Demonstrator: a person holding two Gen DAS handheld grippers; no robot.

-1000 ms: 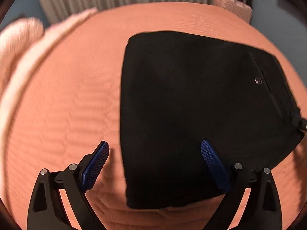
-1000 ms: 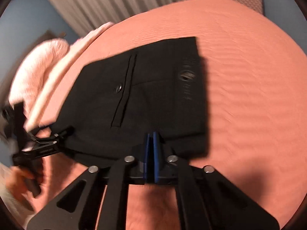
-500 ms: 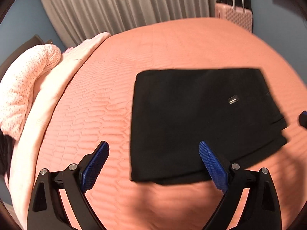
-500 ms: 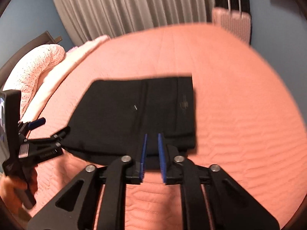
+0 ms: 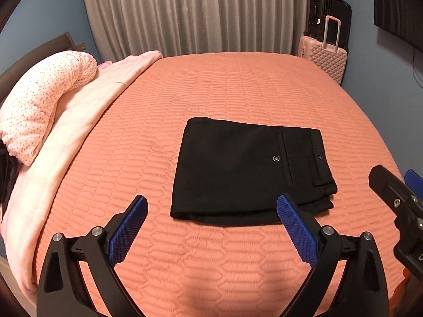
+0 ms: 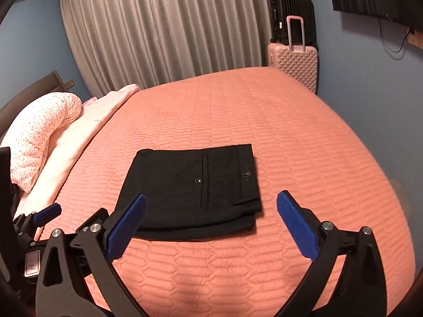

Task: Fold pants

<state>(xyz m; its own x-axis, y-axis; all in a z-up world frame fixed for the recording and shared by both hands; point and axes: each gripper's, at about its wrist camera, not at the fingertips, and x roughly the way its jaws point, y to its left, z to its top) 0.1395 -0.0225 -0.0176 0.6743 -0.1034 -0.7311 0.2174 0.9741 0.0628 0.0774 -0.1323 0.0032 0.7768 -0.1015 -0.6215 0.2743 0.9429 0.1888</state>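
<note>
The black trousers (image 5: 246, 169) lay folded into a flat rectangle on the near middle of the coral bedspread (image 5: 238, 87), so both tools — left tool (image 5: 211, 227), and right tool (image 6: 211, 227), its jaws just opened — hung spread apart and empty above the near edge, the fold apparently finished.

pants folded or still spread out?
Folded. The black pants lie as a compact rectangle on the orange bedspread, stacked layers showing at the near edge, back pocket button facing up. Neither claw touches them.

The pants (image 5: 246, 169) are plain black. The bedspread (image 5: 238, 89) is salmon orange with a quilted pattern. At far left the pillow (image 5: 45, 97) is pale pink with small dots. The far right suitcase (image 6: 292, 60) is pink with diamond relief.
</note>
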